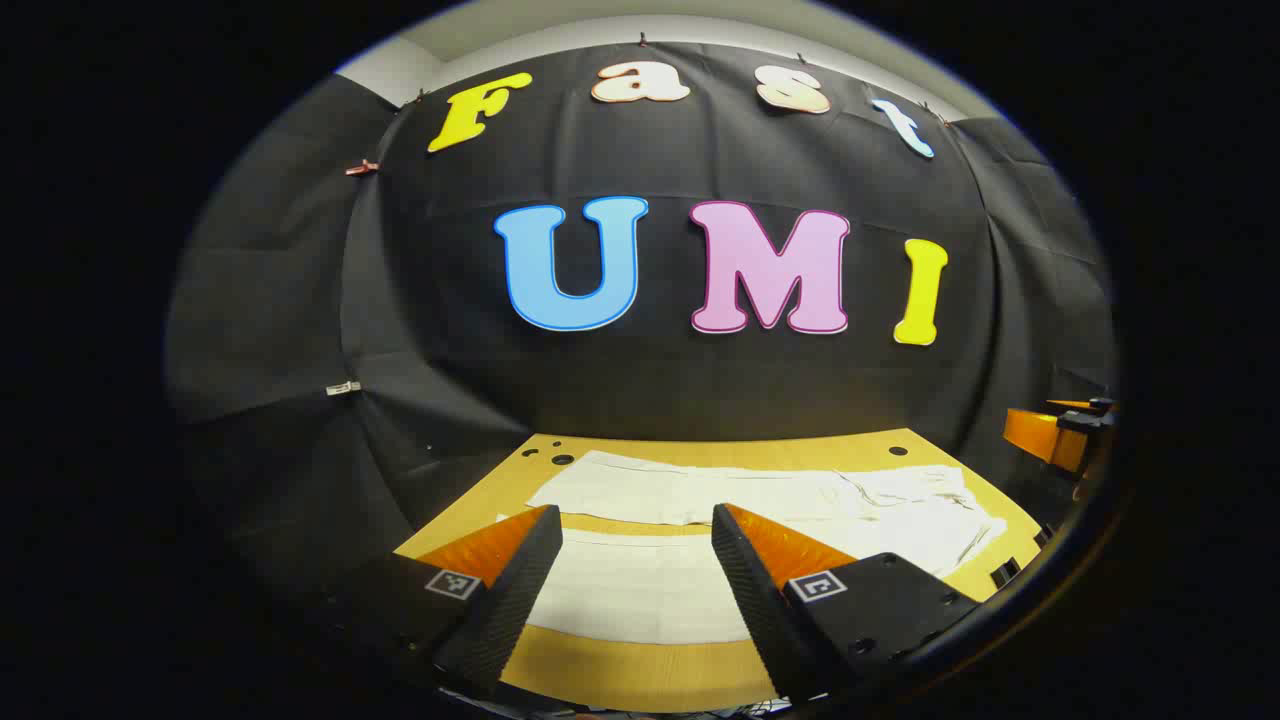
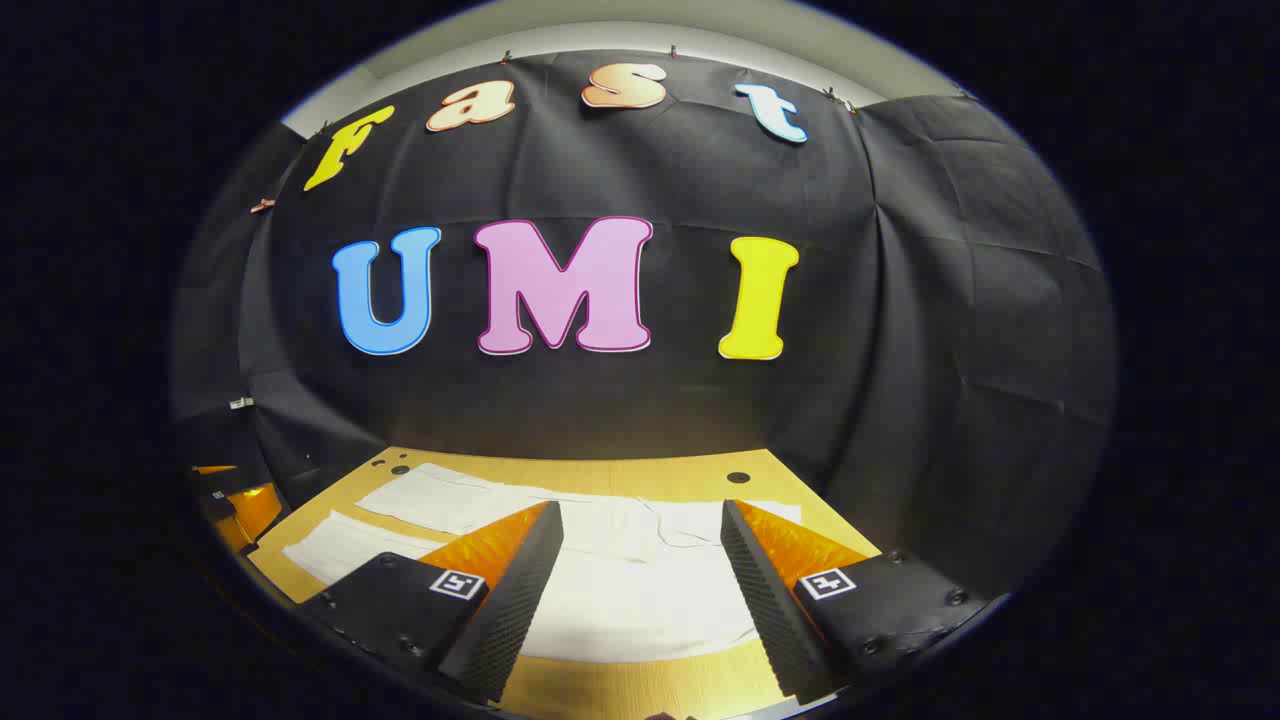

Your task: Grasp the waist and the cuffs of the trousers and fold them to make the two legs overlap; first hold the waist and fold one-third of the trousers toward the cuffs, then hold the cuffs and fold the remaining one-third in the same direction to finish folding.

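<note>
Left gripper (image 1: pixel 636 520) — jaws spread wide, nothing between them. It hangs above the near edge of the table (image 1: pixel 640 680), not touching cloth or wood.

Trousers (image 1: pixel 760 495) lie flat on the table ahead of the left gripper, pale, spread sideways with both legs side by side. One leg runs under and between the fingers; the other lies farther off, beyond the tips. The crumpled, wrinkled end — looks like the waist, cannot tell for sure — sits ahead and to the right of the right finger. The smoother ends reach away to the left.

Far right edge of the left gripper view: part of the other gripper (image 1: pixel 1060 432), well apart from the cloth.

Right gripper (image 2: pixel 640 520) — also open wide, empty, held above the table (image 2: pixel 640 690) near its front edge. Trousers (image 2: pixel 640 600) lie directly ahead, between the fingers; the legs stretch off to the left past the left finger. The creased part lies just beyond the fingertips.

Small dark holes in the table top (image 2: pixel 738 477) beyond the cloth.
</note>
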`<state>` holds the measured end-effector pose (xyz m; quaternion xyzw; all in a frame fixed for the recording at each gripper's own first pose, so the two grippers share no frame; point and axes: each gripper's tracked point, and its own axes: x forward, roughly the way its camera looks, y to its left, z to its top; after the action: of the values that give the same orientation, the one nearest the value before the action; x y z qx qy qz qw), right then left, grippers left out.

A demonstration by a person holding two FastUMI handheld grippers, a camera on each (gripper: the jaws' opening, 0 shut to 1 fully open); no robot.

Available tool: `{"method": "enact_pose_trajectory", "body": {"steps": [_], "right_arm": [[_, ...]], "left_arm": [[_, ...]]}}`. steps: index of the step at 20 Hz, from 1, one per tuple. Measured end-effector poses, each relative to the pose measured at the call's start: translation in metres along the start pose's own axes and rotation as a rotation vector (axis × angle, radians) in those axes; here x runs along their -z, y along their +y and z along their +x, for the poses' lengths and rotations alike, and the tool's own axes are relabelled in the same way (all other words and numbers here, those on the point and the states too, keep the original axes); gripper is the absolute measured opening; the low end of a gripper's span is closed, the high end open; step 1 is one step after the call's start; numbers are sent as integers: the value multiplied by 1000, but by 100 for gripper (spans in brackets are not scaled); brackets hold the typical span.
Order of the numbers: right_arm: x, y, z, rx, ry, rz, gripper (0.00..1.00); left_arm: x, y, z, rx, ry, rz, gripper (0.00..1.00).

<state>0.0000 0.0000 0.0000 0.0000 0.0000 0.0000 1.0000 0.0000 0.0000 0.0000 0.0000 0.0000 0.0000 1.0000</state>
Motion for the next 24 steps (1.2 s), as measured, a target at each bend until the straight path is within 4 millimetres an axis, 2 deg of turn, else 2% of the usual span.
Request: {"method": "enact_pose_trajectory", "body": {"steps": [4, 9, 13, 18, 21, 24], "right_arm": [[0, -4, 7, 12, 22, -26, 98], [-7, 1, 15, -23, -3, -36, 98], [-10, 9, 18, -89, -13, -5, 98], [-10, 2, 24, -114, -14, 9, 98], [-14, 4, 31, -161, -20, 33, 97], [-15, -4, 41, -187, -31, 22, 98]], "left_arm": [[-5, -2, 9, -6, -13, 26, 95], [-20, 13, 16, -58, -63, 8, 97], [-14, 8, 20, -20, -43, -5, 97], [-22, 11, 24, -38, -72, 15, 98], [-29, 2, 26, -3, -75, -21, 97], [-23, 4, 32, -55, -47, -26, 97]]}}
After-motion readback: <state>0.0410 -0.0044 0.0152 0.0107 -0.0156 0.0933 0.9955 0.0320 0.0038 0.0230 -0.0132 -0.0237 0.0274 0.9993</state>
